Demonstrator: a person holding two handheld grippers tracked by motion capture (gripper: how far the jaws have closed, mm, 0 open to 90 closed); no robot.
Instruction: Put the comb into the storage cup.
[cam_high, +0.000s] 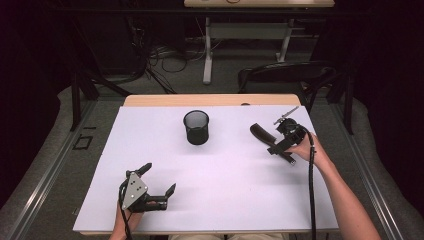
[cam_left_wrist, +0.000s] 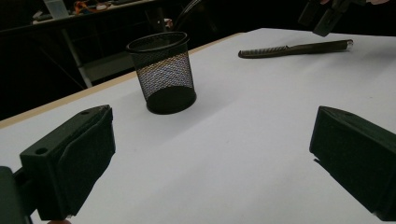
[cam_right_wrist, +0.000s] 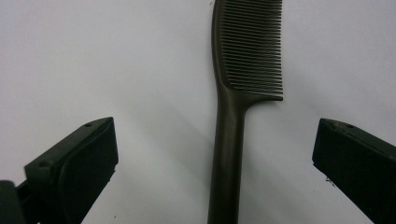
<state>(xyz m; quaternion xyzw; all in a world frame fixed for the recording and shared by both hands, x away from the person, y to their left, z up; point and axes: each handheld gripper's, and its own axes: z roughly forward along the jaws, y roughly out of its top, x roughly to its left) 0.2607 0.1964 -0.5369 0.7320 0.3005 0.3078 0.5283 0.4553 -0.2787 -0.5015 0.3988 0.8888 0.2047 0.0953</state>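
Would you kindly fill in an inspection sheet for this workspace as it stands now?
Surface: white sheet over a wooden table.
Job's things: black mesh cup upright at centre; dark comb lying flat at right.
Clutter: nothing seen.
Grippers: left tool open, low over the sheet; right tool open, jaws either side of the comb's handle.
Cables: one trails from the right tool; more on the floor.
Surroundings: dark room, chair, another table.

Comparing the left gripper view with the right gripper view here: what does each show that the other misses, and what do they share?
Left gripper view alone: the black wire-mesh pencil cup standing upright, the table's pale wooden edge, and the right claw hovering above the comb. Right gripper view alone: the comb's individual teeth up close, its handle lying between that claw's open jaws. Shared: the dark brown plastic comb lying flat on the white table cover, with a pair of open black jaws in the foreground.
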